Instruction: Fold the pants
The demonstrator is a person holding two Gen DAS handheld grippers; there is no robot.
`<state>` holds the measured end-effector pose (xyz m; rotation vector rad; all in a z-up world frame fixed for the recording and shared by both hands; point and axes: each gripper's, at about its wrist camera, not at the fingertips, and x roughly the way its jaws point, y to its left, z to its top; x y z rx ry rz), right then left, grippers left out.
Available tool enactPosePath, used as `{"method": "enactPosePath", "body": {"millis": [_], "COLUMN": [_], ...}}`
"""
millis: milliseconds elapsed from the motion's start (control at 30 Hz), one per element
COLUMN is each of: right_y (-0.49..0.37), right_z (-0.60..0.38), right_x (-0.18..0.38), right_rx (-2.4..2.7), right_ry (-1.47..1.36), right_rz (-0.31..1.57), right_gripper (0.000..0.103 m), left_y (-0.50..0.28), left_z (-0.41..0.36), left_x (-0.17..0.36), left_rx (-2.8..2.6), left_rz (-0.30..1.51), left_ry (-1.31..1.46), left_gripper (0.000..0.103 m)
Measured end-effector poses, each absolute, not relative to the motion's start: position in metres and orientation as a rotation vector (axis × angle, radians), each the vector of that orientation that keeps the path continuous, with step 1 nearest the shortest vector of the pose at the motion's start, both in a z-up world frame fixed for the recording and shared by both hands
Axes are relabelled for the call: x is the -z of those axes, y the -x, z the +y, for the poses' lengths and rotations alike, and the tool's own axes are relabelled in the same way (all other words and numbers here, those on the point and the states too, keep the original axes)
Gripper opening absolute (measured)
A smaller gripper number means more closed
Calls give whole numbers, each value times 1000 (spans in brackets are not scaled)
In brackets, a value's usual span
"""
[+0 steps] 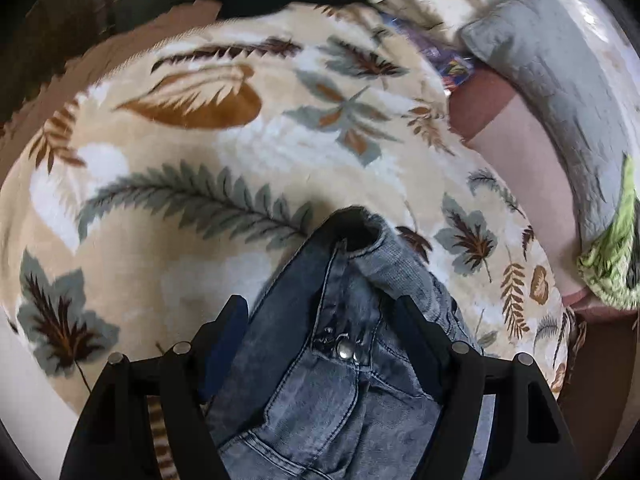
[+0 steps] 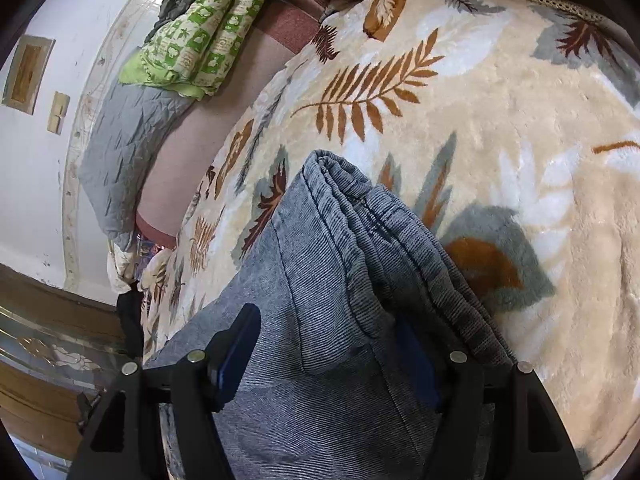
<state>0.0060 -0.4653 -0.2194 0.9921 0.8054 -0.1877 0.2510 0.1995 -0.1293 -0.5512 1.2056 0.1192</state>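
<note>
Both tools, left tool point(image 1: 320, 316) and right tool point(image 2: 328, 336), hold bunched jeans point(image 1: 332, 380) above the leaf-print blanket point(image 1: 180, 152), so folding looks barely started, flat folds remaining.

Right gripper point(image 2: 326, 350) clamped on a bunched fold of grey-blue ribbed pants point(image 2: 340, 264) — fabric filling the gap between both fingers and rising to a rounded peak ahead. Beneath, a cream leaf-print blanket point(image 2: 520, 128). Off to the left — a grey quilt point(image 2: 124, 136), a green patterned cloth point(image 2: 200, 40) and a white wall point(image 2: 36, 168).
</note>
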Motion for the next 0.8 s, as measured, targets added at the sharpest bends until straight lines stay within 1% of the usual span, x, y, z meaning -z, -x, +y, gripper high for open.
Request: {"method": "enactPosePath", "body": {"millis": [67, 300, 400, 533, 633, 733, 800], "right_y": [-7, -8, -10, -12, -13, -13, -14], "right_z": [-464, -465, -464, -461, -461, -461, -460], "right_x": [219, 220, 220, 219, 219, 219, 219], "right_rx": [189, 182, 187, 191, 193, 193, 194], "right_ry": [-982, -991, -964, -943, -938, -940, -938], "right_rz": [807, 805, 813, 817, 818, 818, 817], "right_gripper": [71, 72, 72, 73, 73, 73, 73], "left_y": [-254, -268, -269, -266, -267, -270, -275], "left_z": [200, 199, 197, 189, 190, 188, 188], "left_x": [134, 143, 141, 129, 130, 132, 139], "left_rx": [-137, -160, -95, -83, -68, -101, -95], "left_rz": [1247, 1290, 1276, 1243, 1254, 1257, 1269], "left_ry": [598, 758, 844, 825, 879, 854, 891], "left_gripper": [76, 76, 76, 76, 76, 76, 76]}}
